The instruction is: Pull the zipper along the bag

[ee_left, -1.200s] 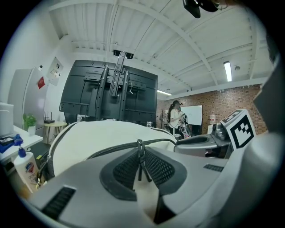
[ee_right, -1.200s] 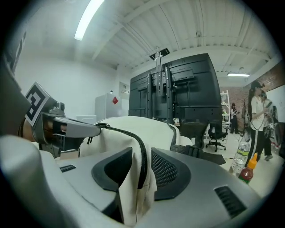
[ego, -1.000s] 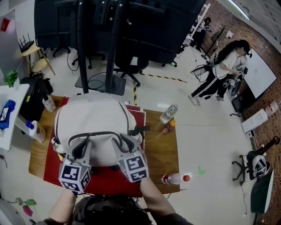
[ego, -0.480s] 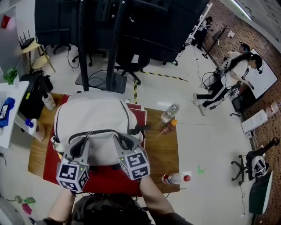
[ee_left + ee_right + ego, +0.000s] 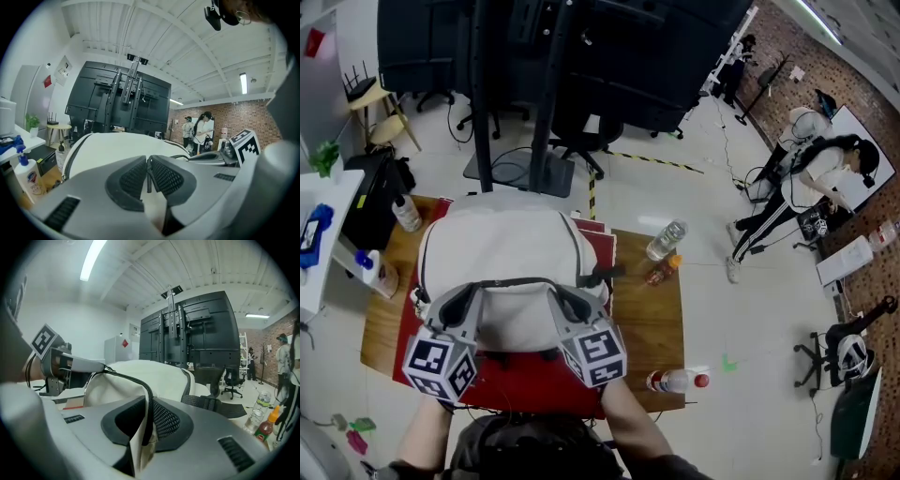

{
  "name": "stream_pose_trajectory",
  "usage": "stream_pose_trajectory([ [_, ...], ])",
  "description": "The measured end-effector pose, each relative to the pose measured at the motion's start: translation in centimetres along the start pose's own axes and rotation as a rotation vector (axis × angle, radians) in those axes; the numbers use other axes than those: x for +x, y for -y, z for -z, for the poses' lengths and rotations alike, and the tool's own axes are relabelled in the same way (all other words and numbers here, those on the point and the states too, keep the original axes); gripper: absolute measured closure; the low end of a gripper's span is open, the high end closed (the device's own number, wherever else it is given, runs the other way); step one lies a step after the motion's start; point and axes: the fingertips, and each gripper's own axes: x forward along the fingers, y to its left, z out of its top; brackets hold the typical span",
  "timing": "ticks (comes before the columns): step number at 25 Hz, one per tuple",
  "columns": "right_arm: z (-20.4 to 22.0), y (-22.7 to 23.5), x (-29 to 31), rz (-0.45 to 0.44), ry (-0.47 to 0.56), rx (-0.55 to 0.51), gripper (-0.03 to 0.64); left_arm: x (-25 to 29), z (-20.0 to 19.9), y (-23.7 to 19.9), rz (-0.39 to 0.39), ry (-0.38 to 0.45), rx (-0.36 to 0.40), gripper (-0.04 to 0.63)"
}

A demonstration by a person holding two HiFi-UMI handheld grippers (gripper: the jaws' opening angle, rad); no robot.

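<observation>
Zipper (image 5: 525, 281) shows as a dark line across the near side of the white bag (image 5: 502, 246), spanning the gap between the two grippers.

Head view: the bag sits on a red mat (image 5: 534, 386) on a table (image 5: 654, 323). The left gripper (image 5: 472, 292) is at the zipper's left end and the right gripper (image 5: 565, 292) at its right end, both tips on the bag. Bottles (image 5: 661, 242) stand to the right of the right gripper, well apart from it.

Left gripper view: the left gripper (image 5: 149, 161) has its jaws almost together, pinching a thin dark tab (image 5: 149, 176) upright between the pads. The bag rises just beyond the tips.

Right gripper view: the right gripper (image 5: 149, 405) is closing its jaws. A fold of bag fabric with the zipper edge sits between the pads, pressed on both sides. From the tips the zipper runs up and left to the left gripper's tip.
</observation>
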Motion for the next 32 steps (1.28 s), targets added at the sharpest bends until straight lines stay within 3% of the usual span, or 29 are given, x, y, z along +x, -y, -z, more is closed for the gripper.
stream_pose_trajectory([
  [7, 0.1, 0.0, 0.1, 0.002, 0.0, -0.005, 0.537, -0.6, -0.7, -1.0, 0.008, -0.004, 0.04, 0.551],
  [15, 0.1, -0.1, 0.4, 0.009, -0.003, -0.008, 0.538, -3.3, -0.1, -6.1, -0.075, -0.005, 0.045, 0.551],
  [24, 0.2, -0.1, 0.8, 0.021, -0.002, -0.006, 0.538, -5.8, 3.4, -9.1, -0.124, -0.057, 0.019, 0.548],
  [29, 0.4, 0.0, 1.1, 0.031, -0.002, -0.003, 0.538, -6.6, 6.1, -9.2, -0.12, -0.078, -0.028, 0.539],
  [32, 0.4, 0.1, 1.4, 0.038, -0.002, -0.005, 0.538, -6.9, 7.3, -8.5, -0.103, -0.087, -0.019, 0.538],
])
